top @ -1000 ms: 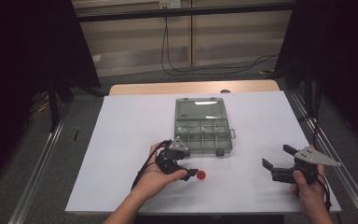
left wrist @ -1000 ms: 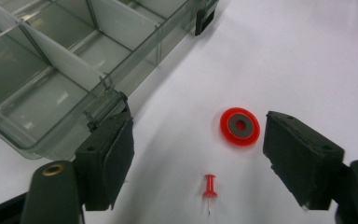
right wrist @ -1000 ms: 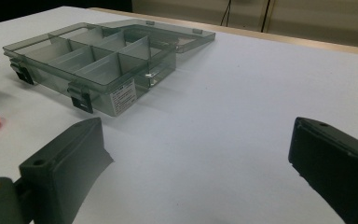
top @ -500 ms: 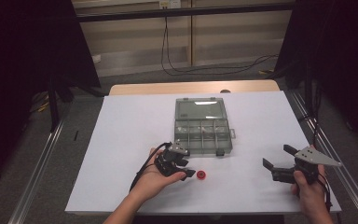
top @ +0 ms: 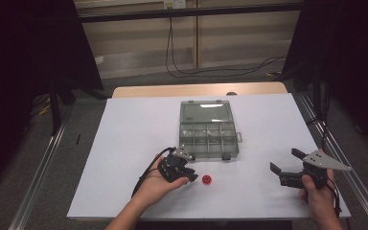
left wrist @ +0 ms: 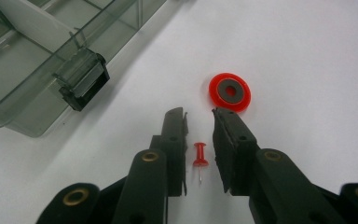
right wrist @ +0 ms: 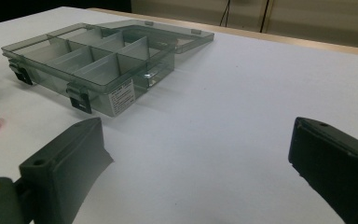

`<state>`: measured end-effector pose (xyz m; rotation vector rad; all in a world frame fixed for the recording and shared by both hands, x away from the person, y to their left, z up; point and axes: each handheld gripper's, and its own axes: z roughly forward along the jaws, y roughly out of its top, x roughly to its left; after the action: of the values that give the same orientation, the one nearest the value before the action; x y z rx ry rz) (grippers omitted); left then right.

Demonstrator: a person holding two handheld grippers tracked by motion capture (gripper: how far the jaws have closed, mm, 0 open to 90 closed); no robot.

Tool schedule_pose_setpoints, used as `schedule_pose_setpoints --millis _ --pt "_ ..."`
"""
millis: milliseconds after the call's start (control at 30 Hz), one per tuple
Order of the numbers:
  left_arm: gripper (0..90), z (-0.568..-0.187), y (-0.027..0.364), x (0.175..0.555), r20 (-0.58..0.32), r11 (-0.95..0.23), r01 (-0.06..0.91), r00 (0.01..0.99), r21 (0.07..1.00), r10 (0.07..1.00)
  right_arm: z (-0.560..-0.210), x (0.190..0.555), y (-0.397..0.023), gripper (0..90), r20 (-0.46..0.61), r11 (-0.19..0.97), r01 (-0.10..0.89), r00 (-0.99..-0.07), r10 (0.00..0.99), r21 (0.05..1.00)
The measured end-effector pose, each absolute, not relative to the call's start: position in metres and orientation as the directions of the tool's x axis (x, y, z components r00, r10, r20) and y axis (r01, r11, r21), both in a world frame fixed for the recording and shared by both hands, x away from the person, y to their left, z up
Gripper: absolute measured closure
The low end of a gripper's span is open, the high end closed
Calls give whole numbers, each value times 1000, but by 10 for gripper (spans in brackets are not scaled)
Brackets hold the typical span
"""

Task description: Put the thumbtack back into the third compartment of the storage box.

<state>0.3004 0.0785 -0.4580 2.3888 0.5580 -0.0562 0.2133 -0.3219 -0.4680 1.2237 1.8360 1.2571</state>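
left hand-held gripper (left wrist: 199, 119) has just been closing around a red pushpin (left wrist: 199, 159) lying between its jaws on the white counter (top: 124, 134), pads not yet touching, just before the compartment box (top: 208, 136). right hand-held gripper (top: 288, 167) waits unclenched, well right of the box.

1 clear box (top: 209, 129) with 1 open lid, 1 red disc (left wrist: 230, 92), 1 red pushpin (left wrist: 199, 157), 2 grippers (top: 188, 176) (top: 283, 168), 1 tabletop (top: 134, 134).

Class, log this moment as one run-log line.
left gripper: closing around red pushpin, pads apart | right gripper: open, idle | organiser box: lid open
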Motion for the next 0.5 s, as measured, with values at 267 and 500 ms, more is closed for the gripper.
schedule_pose_setpoints --millis 267,500 --pt "767 -461 79 300 -194 -683 414 906 602 377 -468 213 -322 33 26 128 355 -399 917 926" --pt "787 -464 80 299 -191 -693 410 908 594 374 -468 213 -322 33 27 128 356 -399 917 926"
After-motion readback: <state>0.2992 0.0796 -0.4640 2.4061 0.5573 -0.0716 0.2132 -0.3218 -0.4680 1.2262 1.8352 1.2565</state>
